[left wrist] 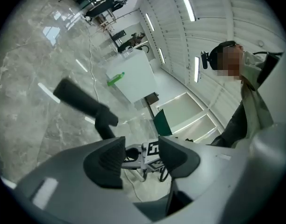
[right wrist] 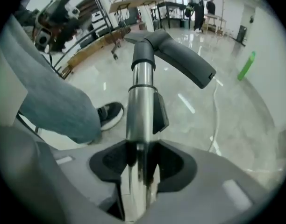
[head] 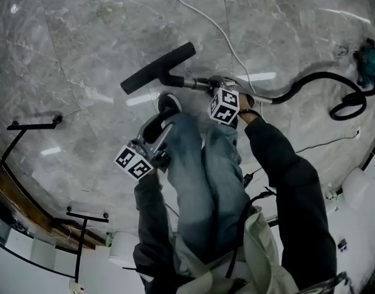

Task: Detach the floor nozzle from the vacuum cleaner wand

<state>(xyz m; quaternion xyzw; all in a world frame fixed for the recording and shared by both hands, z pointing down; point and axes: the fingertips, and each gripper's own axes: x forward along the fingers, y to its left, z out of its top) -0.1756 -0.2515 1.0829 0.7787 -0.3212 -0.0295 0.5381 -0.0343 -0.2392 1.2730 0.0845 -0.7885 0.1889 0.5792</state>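
The black floor nozzle [head: 157, 67] lies on the marble floor, joined to the chrome wand [head: 196, 83]. That wand runs right into a black hose [head: 322, 78]. My right gripper [head: 219, 92] points steeply down onto the wand behind the nozzle's neck. In the right gripper view its jaws [right wrist: 142, 155] are shut on the wand [right wrist: 140, 92], with the nozzle [right wrist: 180, 59] ahead. My left gripper [head: 165, 124] hangs over the person's leg, short of the nozzle. Its jaws [left wrist: 142, 150] are open and hold nothing, and the nozzle [left wrist: 82, 101] lies beyond them.
A teal vacuum body [head: 370, 66] sits at the far right at the hose's end. A white cable [head: 206, 23] crosses the floor behind the nozzle. The person's shoe [head: 169, 103] stands just beside the wand. Black stands [head: 34, 125] are at the left.
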